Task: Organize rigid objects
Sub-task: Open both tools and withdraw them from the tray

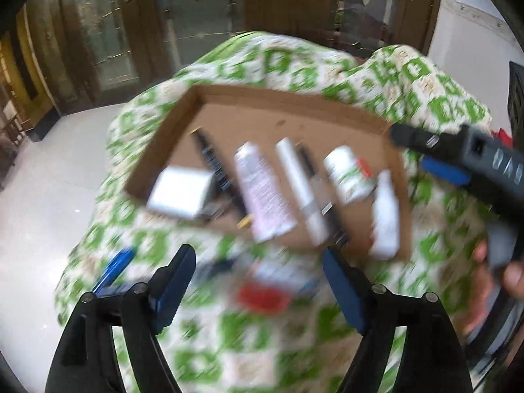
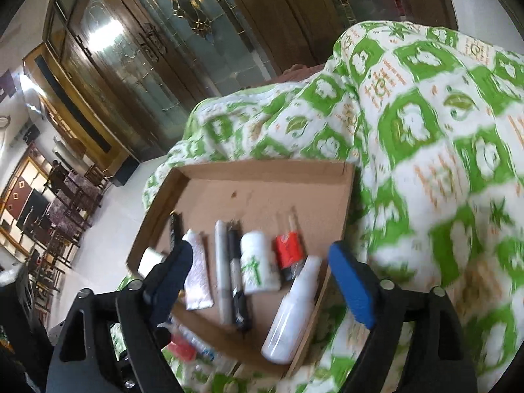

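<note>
cardboard is what i see first: a shallow brown tray [image 2: 262, 170] lying on a bed cover [image 2: 425, 131] printed in green and white squares with small orange marks that i cannot read.

inside the tray, along its near side, the things lie in a row, side by side. from the left in my right wrist view: a small white box [image 2: 150, 260] partly behind my finger, a black stick-like item [image 2: 175, 229], a white squeeze tube [image 2: 196, 278] with fine print too blurred to read, a silver pen [image 2: 222, 271] touching a black pen [image 2: 236, 281], a white jar [image 2: 258, 263] with a green mark on its label that i cannot make out, a red-labelled item [image 2: 288, 250] just behind it, and a white bottle [image 2: 293, 314] leaning toward the tray's right wall.

outside the tray, on the cover near its front edge, lies a blurred red and white pack [image 1: 271, 288], and a blue pen [image 1: 114, 268] to the left.

my left gripper [image 1: 258, 281] hangs over the cover in front of the tray, jaws spread wide, nothing between them. my right gripper [image 2: 262, 275] is over the tray's near edge, jaws likewise wide and gripping nothing. the left view is smeared, so no writing is legible there.
</note>
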A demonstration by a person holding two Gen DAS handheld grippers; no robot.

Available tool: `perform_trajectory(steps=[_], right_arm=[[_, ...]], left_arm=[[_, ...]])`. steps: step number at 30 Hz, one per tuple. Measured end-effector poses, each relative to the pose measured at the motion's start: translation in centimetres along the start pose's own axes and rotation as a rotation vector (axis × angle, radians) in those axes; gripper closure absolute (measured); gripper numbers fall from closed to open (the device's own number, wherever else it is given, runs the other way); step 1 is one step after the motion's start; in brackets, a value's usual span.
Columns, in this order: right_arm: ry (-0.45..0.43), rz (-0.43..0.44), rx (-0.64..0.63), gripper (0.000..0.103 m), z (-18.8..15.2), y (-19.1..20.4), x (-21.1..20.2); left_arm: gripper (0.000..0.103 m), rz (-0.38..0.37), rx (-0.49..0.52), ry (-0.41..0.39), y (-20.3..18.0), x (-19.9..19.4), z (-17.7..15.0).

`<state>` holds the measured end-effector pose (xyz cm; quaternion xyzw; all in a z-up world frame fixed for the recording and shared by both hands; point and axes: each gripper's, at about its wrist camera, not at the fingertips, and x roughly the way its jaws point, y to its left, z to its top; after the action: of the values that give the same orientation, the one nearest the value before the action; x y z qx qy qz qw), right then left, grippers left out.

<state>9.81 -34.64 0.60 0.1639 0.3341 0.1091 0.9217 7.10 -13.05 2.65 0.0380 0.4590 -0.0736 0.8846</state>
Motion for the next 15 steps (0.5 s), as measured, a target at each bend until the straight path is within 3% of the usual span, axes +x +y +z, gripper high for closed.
perform_trajectory(steps=[5,7,11,15], right_arm=[[0.045,0.056,-0.034,0.017,-2.1,1.7,-0.6],[0.071,0.079,-0.073,0.017,-3.1,3.0,-0.7],[0.165,0.163,-0.185,0.017,-5.8,5.8,-0.6],[0.25,0.188,-0.3,0.017,-8.3,8.3,0.0]], left_arm=[[0.02,0.042,-0.094,0.06,5.0,0.3,-5.4],[0.02,0.041,-0.193,0.115,7.2,0.8,-7.5],[0.02,0.008,-0.331,0.057,9.7,-0.2,-7.3],[0.02,0.037,-0.346,0.09,10.2,0.6,-7.9]])
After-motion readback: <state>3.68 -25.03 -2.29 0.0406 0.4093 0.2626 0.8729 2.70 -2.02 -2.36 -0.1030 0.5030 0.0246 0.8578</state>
